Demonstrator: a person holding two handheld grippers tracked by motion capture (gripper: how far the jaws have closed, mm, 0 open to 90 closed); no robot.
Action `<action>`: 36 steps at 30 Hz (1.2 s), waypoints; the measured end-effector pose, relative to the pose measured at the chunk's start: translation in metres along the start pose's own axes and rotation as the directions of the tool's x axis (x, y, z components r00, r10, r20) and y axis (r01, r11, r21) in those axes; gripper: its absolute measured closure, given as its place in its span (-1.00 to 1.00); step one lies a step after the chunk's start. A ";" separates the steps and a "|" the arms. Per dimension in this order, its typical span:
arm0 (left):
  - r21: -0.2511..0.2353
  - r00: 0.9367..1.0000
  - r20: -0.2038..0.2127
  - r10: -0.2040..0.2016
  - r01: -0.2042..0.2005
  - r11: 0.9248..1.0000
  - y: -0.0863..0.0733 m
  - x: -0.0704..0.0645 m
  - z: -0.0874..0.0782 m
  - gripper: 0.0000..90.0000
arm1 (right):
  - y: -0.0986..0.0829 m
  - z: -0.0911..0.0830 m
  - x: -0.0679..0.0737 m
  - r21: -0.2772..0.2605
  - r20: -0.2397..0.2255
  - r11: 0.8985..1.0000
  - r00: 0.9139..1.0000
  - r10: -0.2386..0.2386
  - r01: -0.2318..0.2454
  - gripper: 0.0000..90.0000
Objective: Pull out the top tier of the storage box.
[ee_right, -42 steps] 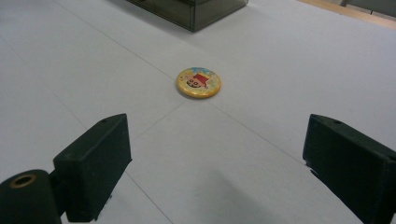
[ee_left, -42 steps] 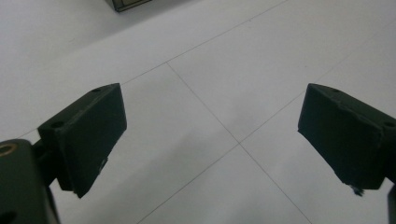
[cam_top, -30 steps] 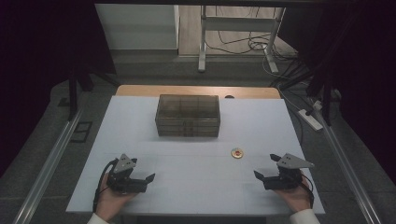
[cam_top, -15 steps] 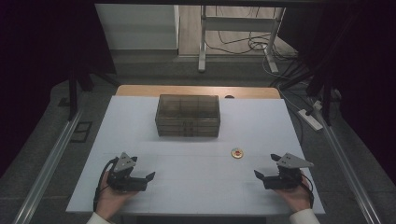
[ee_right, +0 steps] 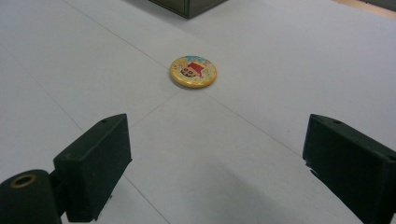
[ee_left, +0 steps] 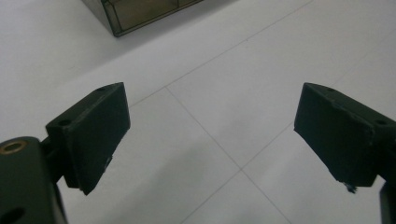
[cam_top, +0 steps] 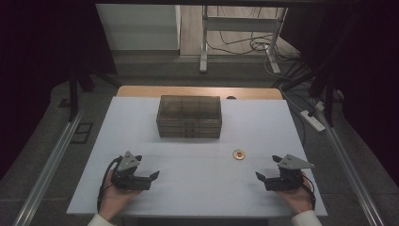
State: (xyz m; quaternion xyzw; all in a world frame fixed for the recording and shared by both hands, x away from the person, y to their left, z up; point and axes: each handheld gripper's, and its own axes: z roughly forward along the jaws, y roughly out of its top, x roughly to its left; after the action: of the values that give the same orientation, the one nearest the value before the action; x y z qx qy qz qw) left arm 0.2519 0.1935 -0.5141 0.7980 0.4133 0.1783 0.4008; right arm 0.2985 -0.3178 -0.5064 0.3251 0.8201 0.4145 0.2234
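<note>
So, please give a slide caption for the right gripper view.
Open right gripper facing a round yellow badge on the white table.

The high view is dim and a little grainy: only the white table is lit, evenly from above, while the surroundings sink into near black. Shadows are soft, with a faint one ahead of the box. In the right gripper view, the badge ahead of the jaws is sharp, and the jaws themselves are slightly soft. The left gripper view is brighter, without glare.
</note>
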 end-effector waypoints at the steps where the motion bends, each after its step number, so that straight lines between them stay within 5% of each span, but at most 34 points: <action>1: -0.001 1.000 -0.001 0.002 -0.002 1.000 0.001 0.000 0.001 -0.78 | 0.000 0.000 0.000 -0.004 0.000 1.000 1.000 0.005 -0.005 -0.83; 19: 0.022 0.995 -0.038 0.089 -0.089 0.996 0.012 -0.009 0.013 -0.76 | 0.000 0.001 -0.001 -0.006 -0.007 1.000 1.000 0.014 -0.014 -0.83; 36: 0.020 0.974 -0.075 0.216 -0.215 0.976 0.027 -0.021 0.020 -0.73 | 0.000 0.003 -0.001 0.006 -0.002 1.000 1.000 0.006 -0.006 -0.83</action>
State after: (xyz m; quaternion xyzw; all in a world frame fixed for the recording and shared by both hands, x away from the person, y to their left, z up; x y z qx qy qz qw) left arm 0.2658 0.1575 -0.5045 0.8330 0.3405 0.2487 0.3582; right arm 0.3011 -0.3171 -0.5084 0.3278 0.8207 0.4130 0.2202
